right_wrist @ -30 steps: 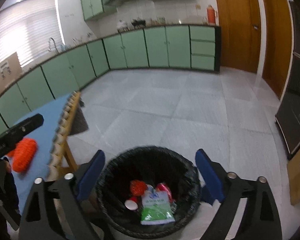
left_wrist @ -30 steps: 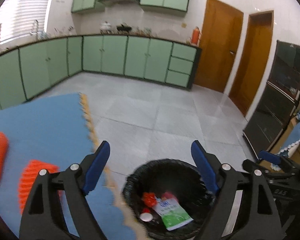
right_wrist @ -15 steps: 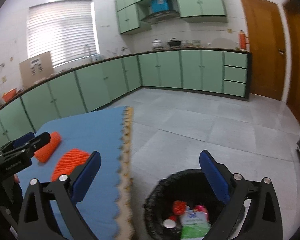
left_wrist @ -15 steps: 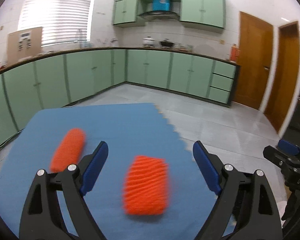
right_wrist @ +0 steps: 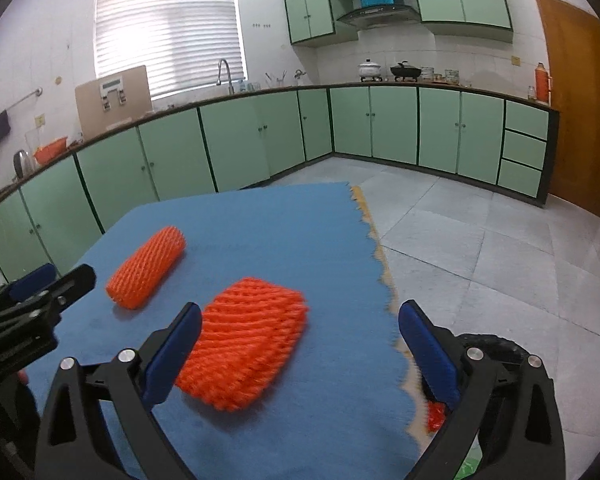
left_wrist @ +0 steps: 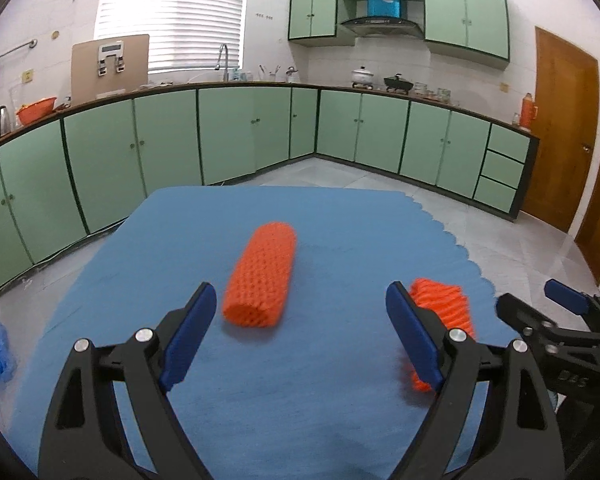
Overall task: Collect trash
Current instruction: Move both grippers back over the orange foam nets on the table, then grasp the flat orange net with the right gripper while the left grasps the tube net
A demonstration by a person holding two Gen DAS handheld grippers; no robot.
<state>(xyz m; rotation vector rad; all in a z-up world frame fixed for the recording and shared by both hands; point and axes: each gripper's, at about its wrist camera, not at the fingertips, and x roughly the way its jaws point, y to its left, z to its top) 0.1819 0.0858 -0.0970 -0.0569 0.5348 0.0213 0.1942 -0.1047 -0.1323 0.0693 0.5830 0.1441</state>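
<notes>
the blue mat (left_wrist: 340, 216) lies bare across the upper middle of both frames. mid-frame a rolled orange foam net (left_wrist: 261, 276) and a flattened orange foam net (right_wrist: 246, 354) block the near stretch.

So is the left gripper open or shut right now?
Open. The left gripper has its blue pads spread wide with nothing between them; the orange foam roll lies ahead, untouched.

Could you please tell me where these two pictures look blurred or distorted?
Left wrist view: the rolled orange foam net is slightly smeared and the cabinets bow with fisheye curvature. Right wrist view: the flat orange foam net is motion-blurred; the window blind glares.
</notes>
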